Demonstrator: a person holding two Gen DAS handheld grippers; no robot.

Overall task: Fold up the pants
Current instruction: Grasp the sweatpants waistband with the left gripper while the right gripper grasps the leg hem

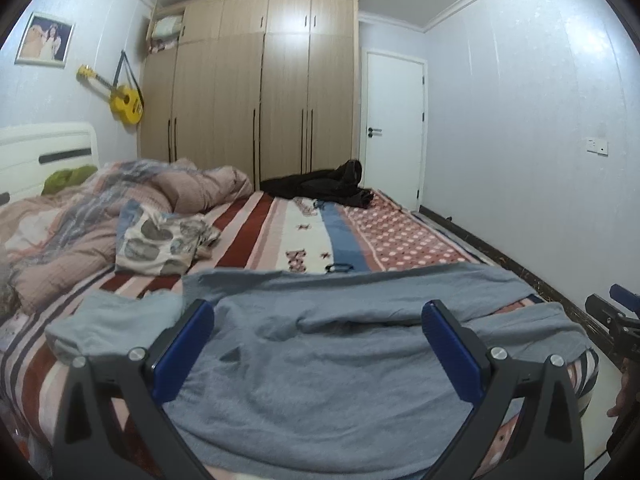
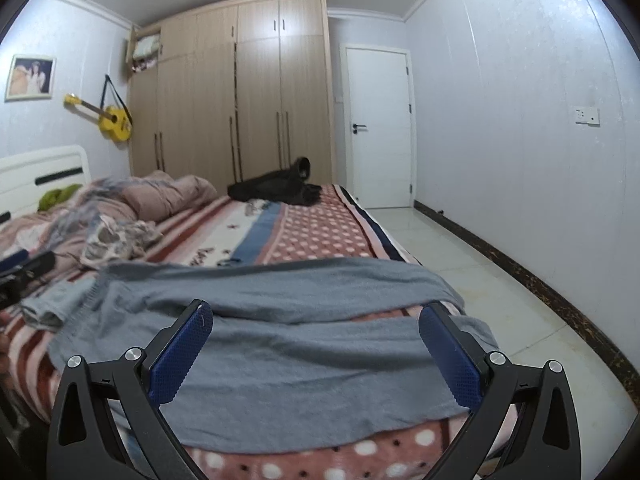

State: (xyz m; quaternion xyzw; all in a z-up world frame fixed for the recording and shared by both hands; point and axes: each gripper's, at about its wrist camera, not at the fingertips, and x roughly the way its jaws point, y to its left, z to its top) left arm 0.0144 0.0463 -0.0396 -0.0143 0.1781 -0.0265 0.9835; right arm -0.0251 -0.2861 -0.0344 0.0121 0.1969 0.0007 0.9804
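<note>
1. The gray pants [image 1: 340,344] lie spread out on the bed [image 1: 400,240], right in front of both claws and under their fingers.
2. The pants are wrinkled. One long part lies farther from the claws, and another part lies closer, at the near edge of the bed.
3. The left claw [image 1: 318,340] is wide open. Its two blue pads [image 1: 184,352] sit apart above the pants and hold nothing.
4. The right claw [image 2: 316,344] is wide open too. Its blue pads [image 2: 452,360] sit apart over the pants and hold nothing.
5. In the left view, the right claw shows at the far right edge, off the side of the bed.
6. Past the pants, the bed has a cover with stripes and dots.
7. Ahead and to the left of the left claw lies a cloth with leaf shapes [image 1: 160,240], and behind it a bunched pink blanket [image 1: 192,188].
8. Far ahead, at the other end of the bed, lies a black pile of clothes [image 1: 328,188].
9. Behind the bed stands a big wooden wardrobe [image 1: 256,88], with a white door [image 1: 394,132] to its right.
10. On the left wall hang a yellow guitar [image 1: 124,100] and a picture [image 1: 45,39].
11. To the right of the right claw is pale floor [image 2: 500,280].
</note>
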